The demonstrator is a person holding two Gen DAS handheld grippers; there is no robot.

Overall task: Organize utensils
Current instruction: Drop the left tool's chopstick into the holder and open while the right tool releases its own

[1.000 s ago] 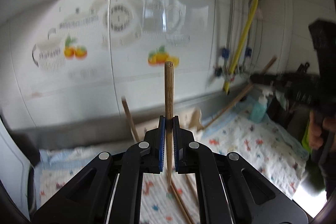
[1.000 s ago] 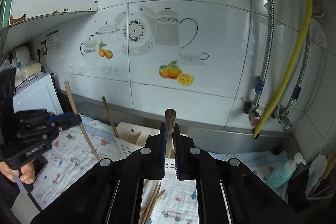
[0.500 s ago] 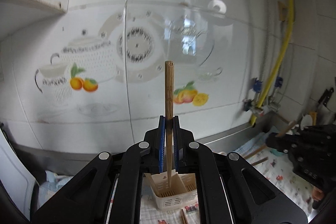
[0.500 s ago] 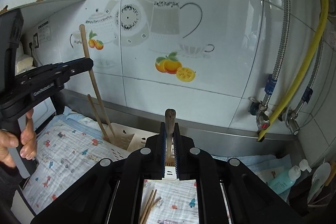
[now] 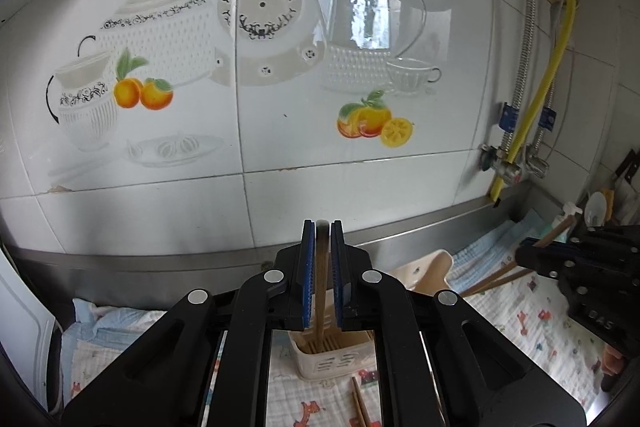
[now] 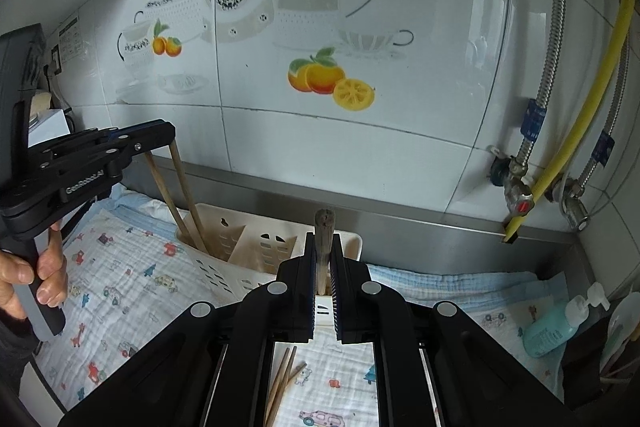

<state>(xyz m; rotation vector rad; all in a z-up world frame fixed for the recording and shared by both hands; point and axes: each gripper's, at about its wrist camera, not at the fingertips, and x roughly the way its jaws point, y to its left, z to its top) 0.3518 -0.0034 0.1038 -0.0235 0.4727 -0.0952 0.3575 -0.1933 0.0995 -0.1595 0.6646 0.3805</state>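
Chopstick in left hand-held gripper: a wooden chopstick (image 5: pixel 321 279) is pinched between the blue pads of the left hand-held gripper (image 5: pixel 321 239) at lower centre of the left wrist view; its lower end reaches down into the utensil holder (image 5: pixel 332 359), and its top end sits level with the pad tips.
Same chopstick, other view: at left of the right wrist view two chopsticks (image 6: pixel 182 195) slant down from the left hand-held gripper (image 6: pixel 170 135) into the holder's left compartment (image 6: pixel 200 247); which one is clamped cannot be told there.
Chopstick in right hand-held gripper: a second wooden stick (image 6: pixel 323 247) is clamped upright by the nearly closed right hand-held gripper (image 6: pixel 322 255), its worn top end standing just above the pads.
Utensil holder: a cream plastic caddy with slotted walls and a divider (image 6: pixel 256 247), standing on the surface near the wall, directly beyond both grippers.
Loose chopsticks: several (image 6: pixel 284 383) lie on the cloth at bottom centre of the right wrist view; one pair (image 5: pixel 360 403) is seen low in the left wrist view.
Surface: covered by a white quilted cloth (image 6: pixel 120 267) printed with small cars and animals.
Person: a hand (image 6: pixel 36 279) is wrapped round the left gripper's handle at the left edge.
Background: a tiled wall (image 5: pixel 260 167) with teapot and fruit decals; a yellow hose (image 6: pixel 580 115) at right; a teal pump bottle (image 6: pixel 556 327) at lower right.
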